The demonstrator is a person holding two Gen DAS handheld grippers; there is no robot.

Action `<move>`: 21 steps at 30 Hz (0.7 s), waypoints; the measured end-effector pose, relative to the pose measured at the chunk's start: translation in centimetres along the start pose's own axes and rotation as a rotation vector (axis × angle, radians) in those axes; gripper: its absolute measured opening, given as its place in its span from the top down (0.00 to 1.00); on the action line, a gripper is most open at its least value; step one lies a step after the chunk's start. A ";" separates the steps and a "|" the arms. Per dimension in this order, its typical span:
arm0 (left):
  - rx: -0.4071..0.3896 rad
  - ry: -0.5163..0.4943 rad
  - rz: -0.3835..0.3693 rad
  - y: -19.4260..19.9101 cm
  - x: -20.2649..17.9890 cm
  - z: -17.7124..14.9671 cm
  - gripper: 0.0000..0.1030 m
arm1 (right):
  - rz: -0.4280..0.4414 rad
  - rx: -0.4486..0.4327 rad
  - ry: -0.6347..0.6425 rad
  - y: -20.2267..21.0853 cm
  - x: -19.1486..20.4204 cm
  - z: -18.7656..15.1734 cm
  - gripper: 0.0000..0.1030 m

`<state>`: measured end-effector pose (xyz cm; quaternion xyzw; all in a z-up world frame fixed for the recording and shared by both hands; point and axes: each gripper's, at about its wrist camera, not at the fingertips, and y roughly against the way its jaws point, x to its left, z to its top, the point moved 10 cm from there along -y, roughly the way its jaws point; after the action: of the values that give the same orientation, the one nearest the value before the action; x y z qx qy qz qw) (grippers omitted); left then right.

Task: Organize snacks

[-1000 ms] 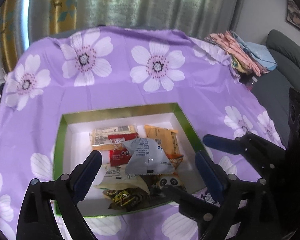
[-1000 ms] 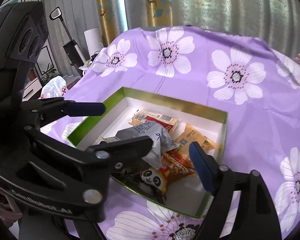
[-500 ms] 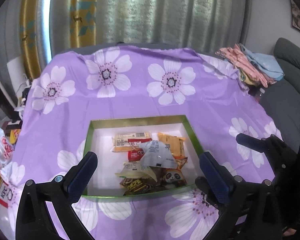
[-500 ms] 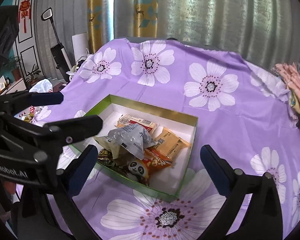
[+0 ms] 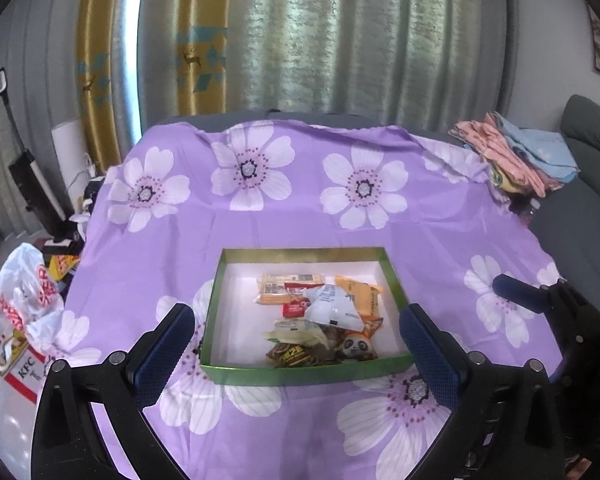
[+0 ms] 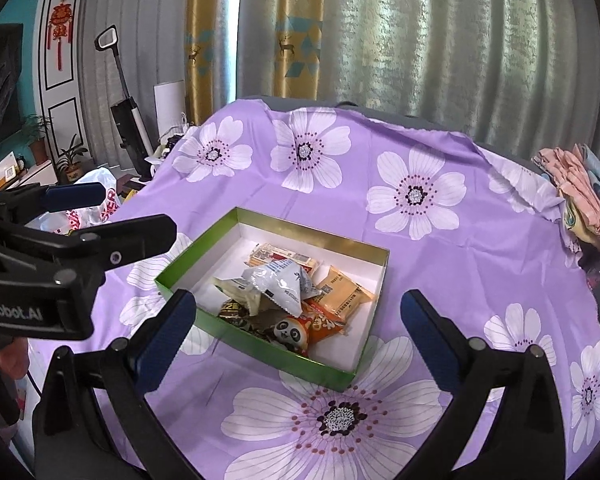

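The shallow green cardboard box (image 5: 306, 372) sat on the purple flower-printed cloth (image 5: 260, 224), holding the heap of crinkled snack packets (image 5: 324, 316). Both the left gripper (image 5: 296, 344) and the right gripper (image 6: 300, 328) had just been opening; their jaws gaped wide, empty. Only the right wrist view showed a red hanging knot ornament (image 6: 60, 24) (far left wall).

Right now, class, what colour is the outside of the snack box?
Green outside, on the box, with white inside; the right wrist view shows it best.
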<state>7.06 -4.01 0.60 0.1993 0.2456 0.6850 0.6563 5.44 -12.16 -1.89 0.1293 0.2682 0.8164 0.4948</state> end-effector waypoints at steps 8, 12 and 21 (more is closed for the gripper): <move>0.025 -0.041 0.021 0.6 -0.4 -0.1 0.01 | -0.012 0.025 -0.020 0.8 -0.1 0.3 0.00; 0.027 -0.035 0.045 0.6 0.0 0.1 0.01 | -0.015 0.042 -0.042 0.9 -0.7 0.6 0.00; 0.067 -0.018 0.085 -0.7 1.2 0.4 0.01 | -0.019 0.041 -0.018 1.0 -0.7 1.7 0.00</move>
<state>7.79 -2.79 0.50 0.2377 0.2537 0.7019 0.6217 5.83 -12.61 0.13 0.1442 0.2819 0.8048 0.5021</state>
